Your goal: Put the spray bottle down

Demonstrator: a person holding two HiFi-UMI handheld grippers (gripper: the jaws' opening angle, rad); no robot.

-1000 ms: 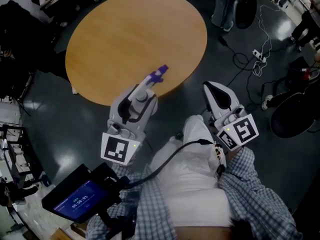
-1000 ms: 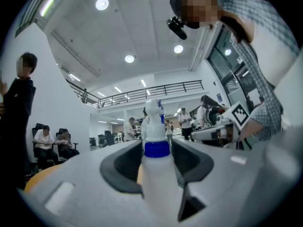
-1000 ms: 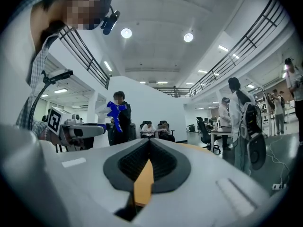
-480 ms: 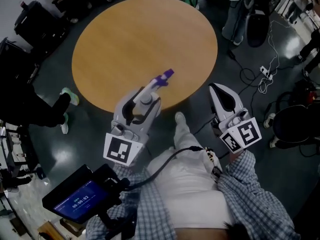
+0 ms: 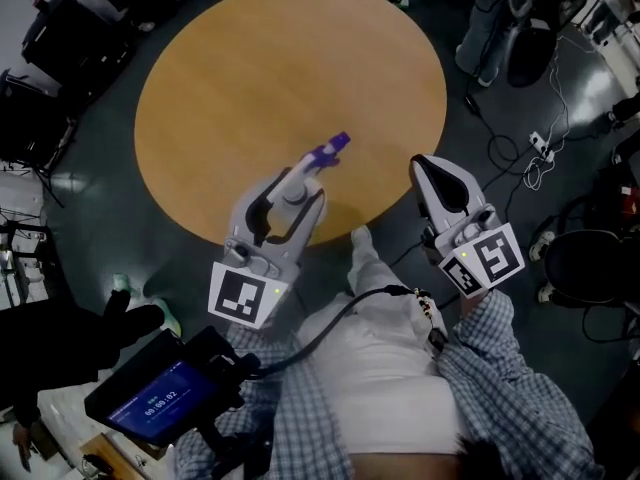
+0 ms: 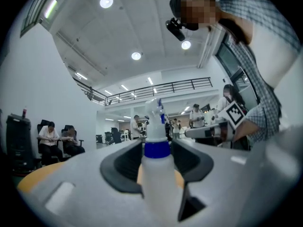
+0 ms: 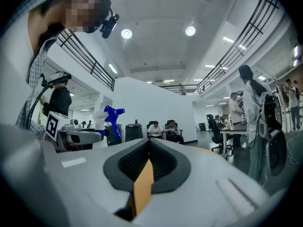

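The left claw (image 5: 296, 190) is clamped on the one spray bottle (image 5: 312, 166). The bottle is smooth white plastic with a blue collar and a purple head. It is farther over the one round wooden counter (image 5: 260, 68) than before. The right claw (image 5: 443, 182) is pressed together and empty, and it has moved close to the counter's edge.

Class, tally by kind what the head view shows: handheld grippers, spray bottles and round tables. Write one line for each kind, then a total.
Grippers: 2, the left gripper and the right gripper
Spray bottle: 1
Round table: 1
Total: 4
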